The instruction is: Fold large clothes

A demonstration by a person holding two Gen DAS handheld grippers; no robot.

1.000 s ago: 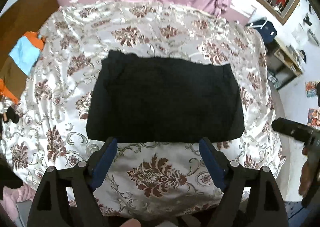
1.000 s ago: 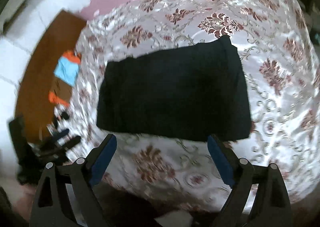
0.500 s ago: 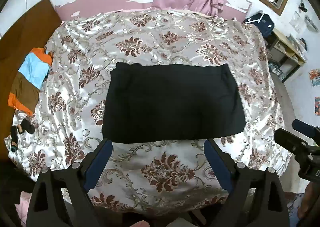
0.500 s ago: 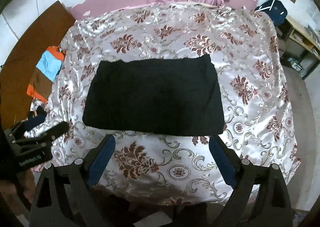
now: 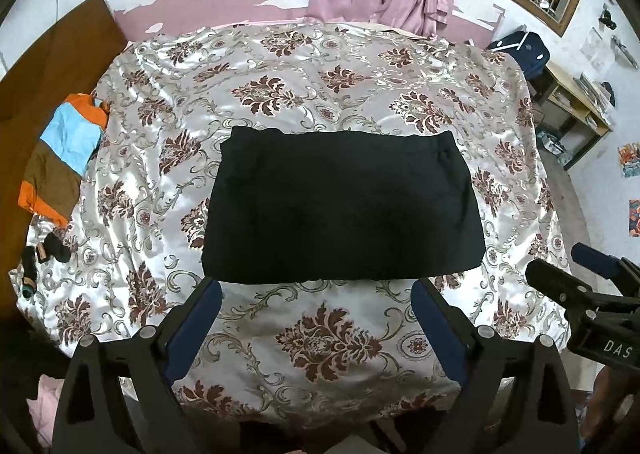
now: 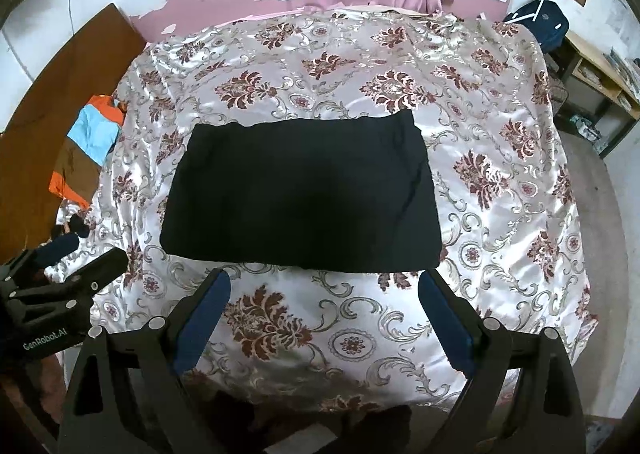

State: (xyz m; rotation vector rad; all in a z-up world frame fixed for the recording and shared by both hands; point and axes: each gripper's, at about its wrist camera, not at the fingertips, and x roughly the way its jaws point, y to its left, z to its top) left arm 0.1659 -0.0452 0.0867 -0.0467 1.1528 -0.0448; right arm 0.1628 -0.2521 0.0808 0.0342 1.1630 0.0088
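Black garment [image 5: 342, 204] lies folded flat mid-bedspread [image 5: 320, 66], and both the left gripper [image 5: 316, 318] and right gripper [image 6: 324, 318] hover spread wide, holding nothing. Left view alone catches wall posters [image 5: 630, 160]; right view alone reads "GenRobot.AI" on the other gripper.

Black garment [image 6: 300, 194] folded into a flat rectangle, mid-bed on floral bedspread [image 6: 500, 182]. Right gripper [image 6: 324, 318] wide open above near edge, clear of cloth. Left gripper [image 6: 80, 258] at lower left, near bed's side.
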